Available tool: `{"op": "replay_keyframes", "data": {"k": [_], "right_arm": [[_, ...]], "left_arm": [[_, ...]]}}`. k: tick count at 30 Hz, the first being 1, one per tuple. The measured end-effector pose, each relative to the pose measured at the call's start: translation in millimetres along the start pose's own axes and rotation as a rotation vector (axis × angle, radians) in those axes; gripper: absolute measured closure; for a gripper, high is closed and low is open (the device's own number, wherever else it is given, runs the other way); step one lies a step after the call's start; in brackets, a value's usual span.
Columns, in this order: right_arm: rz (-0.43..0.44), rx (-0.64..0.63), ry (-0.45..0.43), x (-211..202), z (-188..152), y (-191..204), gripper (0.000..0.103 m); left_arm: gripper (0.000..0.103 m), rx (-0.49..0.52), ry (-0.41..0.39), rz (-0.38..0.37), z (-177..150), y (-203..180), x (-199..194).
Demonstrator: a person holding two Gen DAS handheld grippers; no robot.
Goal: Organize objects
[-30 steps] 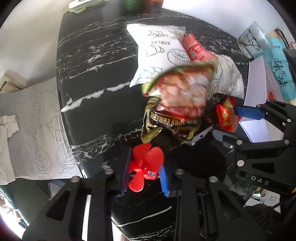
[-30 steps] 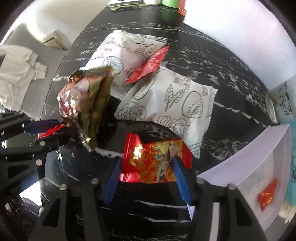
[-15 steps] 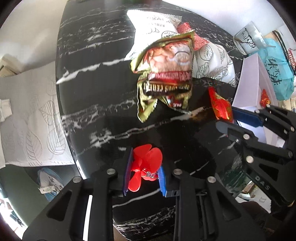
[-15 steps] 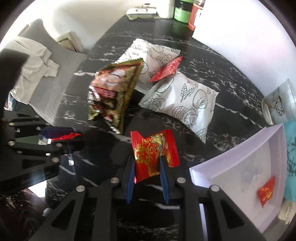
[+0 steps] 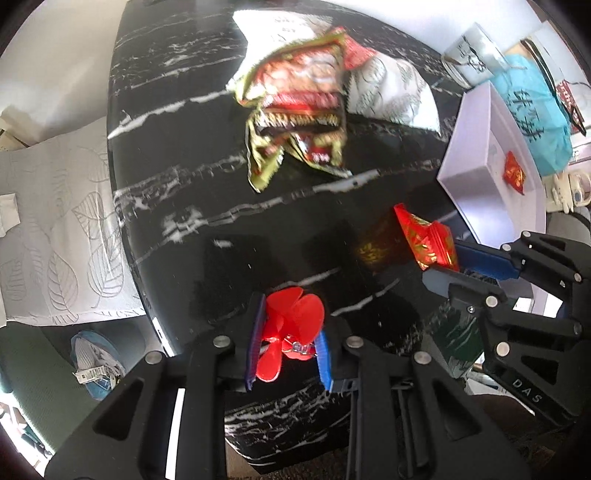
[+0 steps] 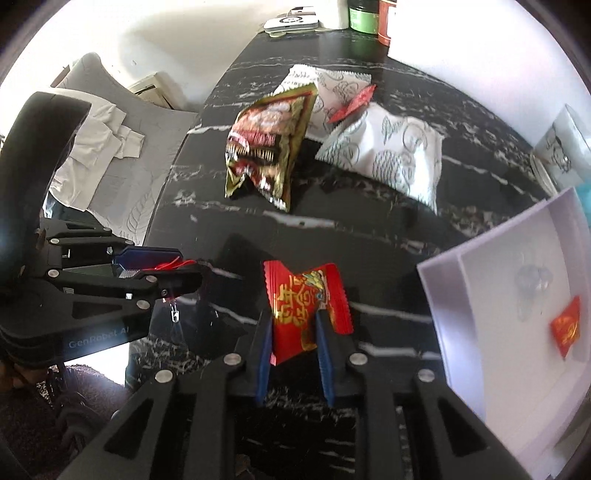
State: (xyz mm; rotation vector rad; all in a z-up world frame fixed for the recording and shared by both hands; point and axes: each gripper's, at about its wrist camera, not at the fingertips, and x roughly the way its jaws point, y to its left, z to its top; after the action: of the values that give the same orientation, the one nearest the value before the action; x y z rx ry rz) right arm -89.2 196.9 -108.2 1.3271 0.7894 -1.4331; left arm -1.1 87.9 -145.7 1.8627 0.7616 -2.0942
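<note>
My left gripper [image 5: 288, 332] is shut on a small red plastic propeller [image 5: 291, 325] and holds it above the black marble table [image 5: 177, 184]. It also shows in the right wrist view [image 6: 162, 271]. My right gripper [image 6: 293, 332] is shut on a red and gold candy packet [image 6: 304, 306], lifted near the table's front; that packet shows in the left wrist view [image 5: 424, 240]. A white box [image 6: 491, 295] to the right holds another red packet [image 6: 567, 326]. A green-edged snack bag [image 6: 269, 144] lies mid-table.
Two white leaf-print pouches [image 6: 384, 151] and a thin red sachet [image 6: 352, 103] lie behind the snack bag. Jars [image 6: 364, 14] and a white device [image 6: 291, 22] stand at the far edge. A glass cup [image 6: 561, 147] stands far right. A grey seat with cloth [image 6: 103, 147] lies left.
Both grippers have pulled back and up from the snack pile with their objects. The right gripper's packet has moved toward the white box, which shows more fully.
</note>
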Motion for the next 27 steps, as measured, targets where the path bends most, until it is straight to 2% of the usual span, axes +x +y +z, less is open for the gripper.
{"op": "replay_keyframes", "data": {"k": [10,16,18,20,23,27], "right_arm": [[0.018,0.041,0.01,0.2,-31.3,3.1,0.08],[0.079,0.139,0.055,13.7,-43.5,-3.3,0.053],[0.072,0.164,0.041,13.5,-47.2,-5.3,0.028],[0.042,0.161,0.018,10.7,-48.5,-4.9,0.02],[0.018,0.155,0.001,10.3,-48.5,-4.5,0.018],[0.012,0.167,-0.001,16.0,-44.3,-7.1,0.011]], "left_arm": [[0.079,0.047,0.027,-0.009,-18.5,-15.6,6.4],[0.079,0.061,0.048,-0.01,-25.3,-21.3,12.0],[0.079,0.06,0.051,-0.012,-26.8,-21.5,12.6],[0.079,0.06,0.052,-0.012,-30.0,-19.2,11.1],[0.079,0.056,0.054,-0.014,-31.5,-19.4,11.7],[0.079,0.045,0.055,-0.013,-33.2,-17.5,12.0]]}}
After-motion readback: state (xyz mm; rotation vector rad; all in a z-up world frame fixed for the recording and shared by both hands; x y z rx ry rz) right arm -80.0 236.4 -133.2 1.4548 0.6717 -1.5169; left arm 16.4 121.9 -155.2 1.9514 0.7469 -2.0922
